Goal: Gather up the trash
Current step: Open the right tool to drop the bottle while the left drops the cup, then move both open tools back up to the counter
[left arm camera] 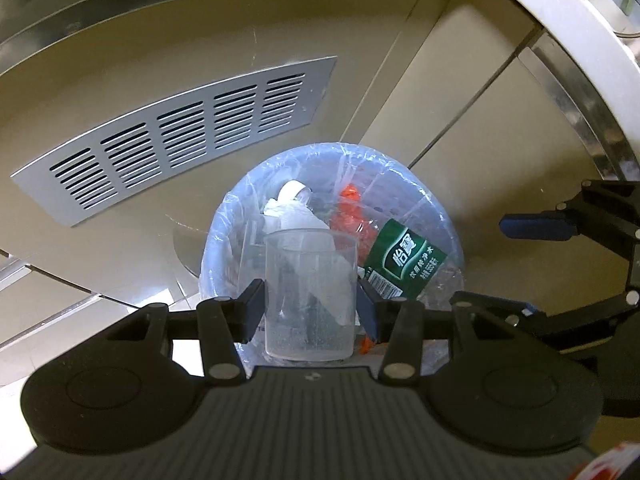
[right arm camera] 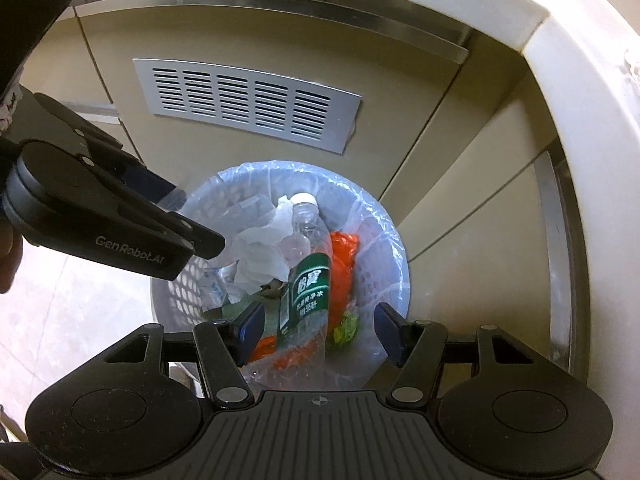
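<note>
A white lattice bin point(left arm camera: 448, 216) point(right arm camera: 396, 248) with a clear liner stands on the floor against a cabinet. In it lie a crushed bottle with a green label point(left arm camera: 404, 258) point(right arm camera: 310, 284), an orange wrapper point(left arm camera: 352, 220) point(right arm camera: 342, 256) and white tissue point(right arm camera: 260, 248). My left gripper point(left arm camera: 311, 308) point(right arm camera: 200, 220) hangs over the bin's left side. A clear plastic cup point(left arm camera: 310, 296) stands upright between its pads, which sit at the cup's walls without squeezing them. My right gripper point(right arm camera: 320, 328) point(left arm camera: 480, 264) is open and empty above the bin.
A beige cabinet front with a metal vent grille point(left arm camera: 180, 136) point(right arm camera: 248, 104) stands behind the bin. A white counter edge point(left arm camera: 560, 20) point(right arm camera: 560, 60) overhangs at the upper right. Pale floor tiles point(right arm camera: 80, 320) lie to the left of the bin.
</note>
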Available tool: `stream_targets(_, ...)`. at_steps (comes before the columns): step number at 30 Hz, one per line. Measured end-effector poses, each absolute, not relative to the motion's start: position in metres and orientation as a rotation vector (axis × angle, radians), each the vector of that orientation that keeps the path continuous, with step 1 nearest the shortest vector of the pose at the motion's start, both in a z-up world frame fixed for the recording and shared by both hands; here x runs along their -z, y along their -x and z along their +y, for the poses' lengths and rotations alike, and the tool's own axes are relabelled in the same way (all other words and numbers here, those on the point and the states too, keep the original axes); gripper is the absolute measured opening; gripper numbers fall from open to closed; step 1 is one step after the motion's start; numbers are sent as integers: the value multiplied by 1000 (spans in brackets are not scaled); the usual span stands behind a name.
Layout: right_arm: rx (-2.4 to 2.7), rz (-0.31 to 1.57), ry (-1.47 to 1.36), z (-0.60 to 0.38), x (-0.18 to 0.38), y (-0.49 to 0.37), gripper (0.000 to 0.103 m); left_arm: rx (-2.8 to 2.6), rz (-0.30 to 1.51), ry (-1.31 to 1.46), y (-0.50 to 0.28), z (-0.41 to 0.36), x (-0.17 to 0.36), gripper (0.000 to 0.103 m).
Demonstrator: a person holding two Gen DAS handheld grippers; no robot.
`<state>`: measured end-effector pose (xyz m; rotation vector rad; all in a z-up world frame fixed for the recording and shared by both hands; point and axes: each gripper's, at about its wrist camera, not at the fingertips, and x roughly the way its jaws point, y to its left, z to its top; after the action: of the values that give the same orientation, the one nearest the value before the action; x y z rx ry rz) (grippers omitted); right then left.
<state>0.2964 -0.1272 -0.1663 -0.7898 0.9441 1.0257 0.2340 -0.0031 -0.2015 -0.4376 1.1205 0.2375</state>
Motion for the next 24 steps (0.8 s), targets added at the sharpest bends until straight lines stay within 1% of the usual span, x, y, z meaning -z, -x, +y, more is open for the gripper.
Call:
stream_targets(2, -1023, 948, 785, -129, 167, -299, 61, -243, 1112, 438, -233, -4, 201, 66)
stream_targets(12, -1024, 945, 761, -134, 164, -301, 61, -287, 1102, 436, -215, -4, 189, 66)
stream_targets(24, -1039, 912, 710, -138, 141, -294, 61, -329, 1025, 396, -195, -3, 145, 66)
